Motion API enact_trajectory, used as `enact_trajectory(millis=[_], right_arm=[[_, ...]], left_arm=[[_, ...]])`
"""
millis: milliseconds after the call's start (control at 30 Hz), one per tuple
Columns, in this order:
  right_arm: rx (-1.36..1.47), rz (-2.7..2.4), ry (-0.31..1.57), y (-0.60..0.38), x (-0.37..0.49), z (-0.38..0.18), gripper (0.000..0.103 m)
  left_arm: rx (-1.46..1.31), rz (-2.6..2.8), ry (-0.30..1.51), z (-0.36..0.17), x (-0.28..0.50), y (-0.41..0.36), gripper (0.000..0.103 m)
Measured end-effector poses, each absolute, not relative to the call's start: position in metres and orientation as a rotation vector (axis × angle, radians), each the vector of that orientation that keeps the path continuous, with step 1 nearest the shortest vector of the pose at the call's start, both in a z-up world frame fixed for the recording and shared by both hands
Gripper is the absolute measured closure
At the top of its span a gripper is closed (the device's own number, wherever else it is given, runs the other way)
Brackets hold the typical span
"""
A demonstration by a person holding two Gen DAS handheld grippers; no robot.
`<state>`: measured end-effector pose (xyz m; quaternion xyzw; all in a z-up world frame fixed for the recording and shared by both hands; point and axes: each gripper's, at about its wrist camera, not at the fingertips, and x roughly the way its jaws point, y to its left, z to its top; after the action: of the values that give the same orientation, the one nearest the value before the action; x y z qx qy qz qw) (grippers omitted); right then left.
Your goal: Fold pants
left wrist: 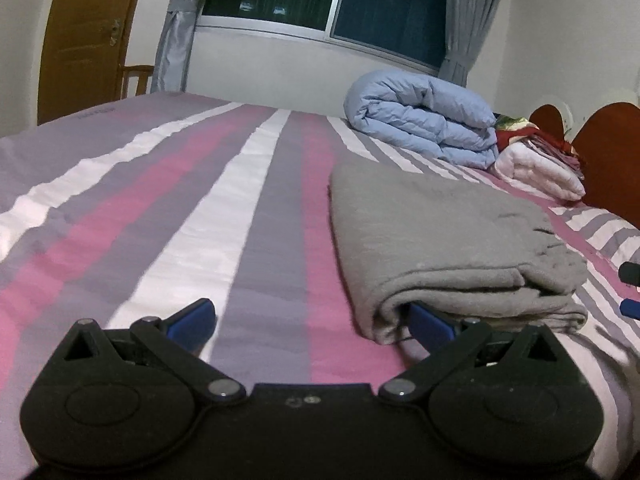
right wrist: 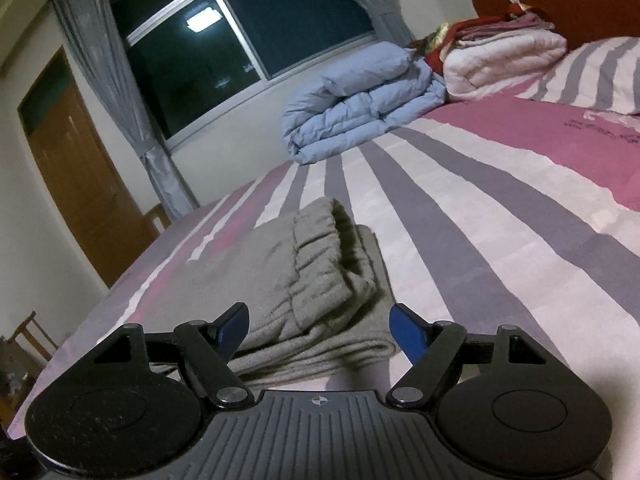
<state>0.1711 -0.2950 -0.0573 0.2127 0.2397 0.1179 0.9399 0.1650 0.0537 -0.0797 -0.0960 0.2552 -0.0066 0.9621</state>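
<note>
Grey pants (left wrist: 440, 232) lie folded in a thick stack on the striped bed (left wrist: 200, 208). My left gripper (left wrist: 316, 320) is open wide at the stack's near left corner. Its right blue pad (left wrist: 432, 320) is tucked against the folded edge, and its left pad rests over bare sheet. In the right wrist view the pants (right wrist: 312, 264) show their gathered waistband. My right gripper (right wrist: 320, 324) is open, with the stack's near edge lying between the fingers and neither pad pressing on it. The right gripper's tips (left wrist: 630, 288) also peek in at the left wrist view's right edge.
A rolled blue duvet (left wrist: 420, 124) and a white folded quilt (left wrist: 540, 172) with red cloth on top sit by the wooden headboard (left wrist: 608, 160). A window (right wrist: 224, 40), grey curtains (right wrist: 132, 120), a brown door (left wrist: 88, 36) and a wooden chair (right wrist: 28, 336) stand beyond the bed.
</note>
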Motion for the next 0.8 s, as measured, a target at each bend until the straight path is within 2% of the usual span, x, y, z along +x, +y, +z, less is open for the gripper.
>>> enact_trajectory(millis=[300,433,500,533,633,800], right_arm=[[0.424,0.228,0.512,-0.294,0.175,-0.063,0.024],[0.417,0.222,0.523,-0.294,0.177,-0.065,0.024],[0.407,0.221,0.532,-0.293,0.179,-0.067,0.024],[0.400,0.222,0.535,-0.292,0.180,-0.067,0.024],[0.394,0.220,0.541,-0.291,0.181,-0.068,0.023],[0.428,0.209,0.532,-0.300,0.181,-0.069,0.023]], left_arm=[[-0.100,0.012,0.543,-0.089,0.184,0.041,0.010],[-0.130,0.064,0.534,-0.088,0.192,0.052,0.006],[-0.020,0.032,0.572,-0.090,0.198,0.039,0.008],[-0.008,0.026,0.558,-0.088,0.196,0.043,0.014],[-0.135,0.021,0.561,-0.088,0.188,0.067,0.014],[-0.102,-0.002,0.580,-0.086,0.179,0.066,0.016]])
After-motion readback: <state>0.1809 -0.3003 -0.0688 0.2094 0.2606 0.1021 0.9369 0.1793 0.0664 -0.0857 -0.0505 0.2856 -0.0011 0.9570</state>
